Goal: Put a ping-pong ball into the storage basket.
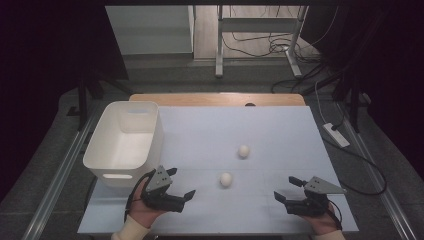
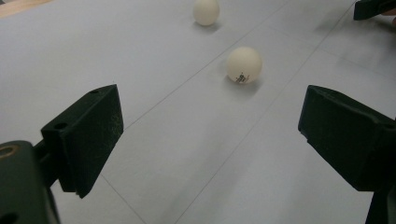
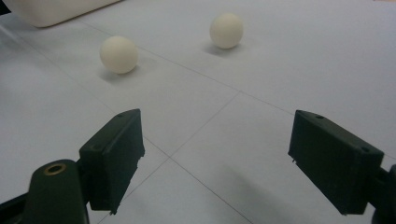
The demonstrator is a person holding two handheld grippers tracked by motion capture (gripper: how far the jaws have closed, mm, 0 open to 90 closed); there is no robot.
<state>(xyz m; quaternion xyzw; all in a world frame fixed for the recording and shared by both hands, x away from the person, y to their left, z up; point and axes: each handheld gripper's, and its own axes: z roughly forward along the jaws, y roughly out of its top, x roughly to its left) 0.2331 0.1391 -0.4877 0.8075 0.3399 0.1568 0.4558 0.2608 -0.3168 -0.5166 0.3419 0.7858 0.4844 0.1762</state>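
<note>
Two white balls lie on the pale blue table (image 1: pixel 200 125), both free and touched by nothing. The near ball (image 1: pixel 226 179) sits a little toward the front edge, roughly midway between the left and right edges; the far ball (image 1: pixel 243 150) lies just behind it and slightly toward the right edge, near it but not touching. A white bin (image 1: pixel 102 150) stands at the left edge, its inside bare as far as the high view shows, well apart from both balls. The left gripper (image 1: pixel 180 183) is held low by the front-left part of the table, just in front of the bin's near corner, its jaws spread wide with nothing between them. In the left gripper view the left gripper (image 2: pixel 210 116) faces the near ball (image 2: pixel 243 65), which carries a small dark print mark and lies ahead of the jaws, with the far ball (image 2: pixel 206 11) beyond it. The right gripper (image 1: pixel 287 189) is held near the front-right corner, jaws likewise wide apart and empty. In the right gripper view the right gripper (image 3: pixel 215 140) points across the table at the near ball (image 3: pixel 119 54) and the far ball (image 3: pixel 226 30), with the bin (image 3: pixel 56 11) at the top left. Each gripper is near the near ball yet clear of it, one on either side.
</note>
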